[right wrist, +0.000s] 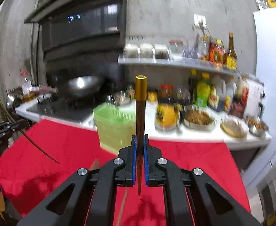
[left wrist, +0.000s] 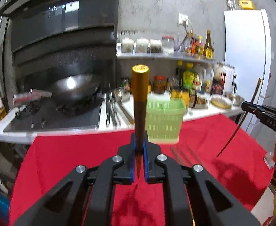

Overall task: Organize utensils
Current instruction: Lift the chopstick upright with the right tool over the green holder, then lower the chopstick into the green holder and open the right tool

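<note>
A dark wooden chopstick with a gold cap (left wrist: 140,86) stands upright, clenched between the blue pads of the left hand-held gripper (left wrist: 139,150), its point hanging below the jaws. The right hand-held gripper (right wrist: 140,150) grasps a matching gold-capped chopstick (right wrist: 140,101) the same way.

Both sit just short of the green slotted utensil basket (left wrist: 164,122), which stands at the far edge of the red cloth (left wrist: 72,160) where it meets the white worktop (left wrist: 203,113). More chopsticks (left wrist: 185,154) lie on the cloth in front of the basket.

The step in hand looks like carrying the pair to the basket; next, each must clear the rim before being dropped in.

The cloth offers open room, but beyond the basket, crowded bottles and bowls (right wrist: 198,118) and a wok (left wrist: 73,88) leave little margin.
</note>
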`<action>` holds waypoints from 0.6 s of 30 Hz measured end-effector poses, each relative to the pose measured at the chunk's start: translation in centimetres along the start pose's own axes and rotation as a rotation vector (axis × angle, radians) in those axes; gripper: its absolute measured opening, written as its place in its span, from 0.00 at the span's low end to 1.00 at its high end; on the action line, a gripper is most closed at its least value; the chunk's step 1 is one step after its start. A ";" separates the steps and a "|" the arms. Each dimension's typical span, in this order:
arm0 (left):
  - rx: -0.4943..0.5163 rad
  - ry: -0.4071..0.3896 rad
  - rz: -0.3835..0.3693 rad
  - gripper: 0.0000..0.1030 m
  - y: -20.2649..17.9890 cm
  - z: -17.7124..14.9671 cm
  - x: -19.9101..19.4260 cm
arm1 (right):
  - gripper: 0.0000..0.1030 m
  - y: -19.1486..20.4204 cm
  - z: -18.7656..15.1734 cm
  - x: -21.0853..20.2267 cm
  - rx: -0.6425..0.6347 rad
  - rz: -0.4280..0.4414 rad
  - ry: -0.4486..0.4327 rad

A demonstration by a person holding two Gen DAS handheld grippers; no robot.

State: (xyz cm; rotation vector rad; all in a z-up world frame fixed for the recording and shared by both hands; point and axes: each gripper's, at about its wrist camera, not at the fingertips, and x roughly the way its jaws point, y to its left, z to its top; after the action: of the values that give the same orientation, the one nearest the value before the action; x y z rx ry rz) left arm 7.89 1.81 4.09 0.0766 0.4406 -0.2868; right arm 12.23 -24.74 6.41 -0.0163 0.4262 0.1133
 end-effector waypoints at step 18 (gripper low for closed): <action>0.022 -0.019 -0.078 0.06 -1.7 8.9 16.7 | 0.07 1.1 6.1 13.0 0.001 0.074 -0.092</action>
State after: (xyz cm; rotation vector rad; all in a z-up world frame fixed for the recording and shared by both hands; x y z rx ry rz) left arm 25.47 -5.34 4.93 0.0780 0.4226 -0.3689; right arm 26.39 -22.01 6.61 0.0052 0.3349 0.1860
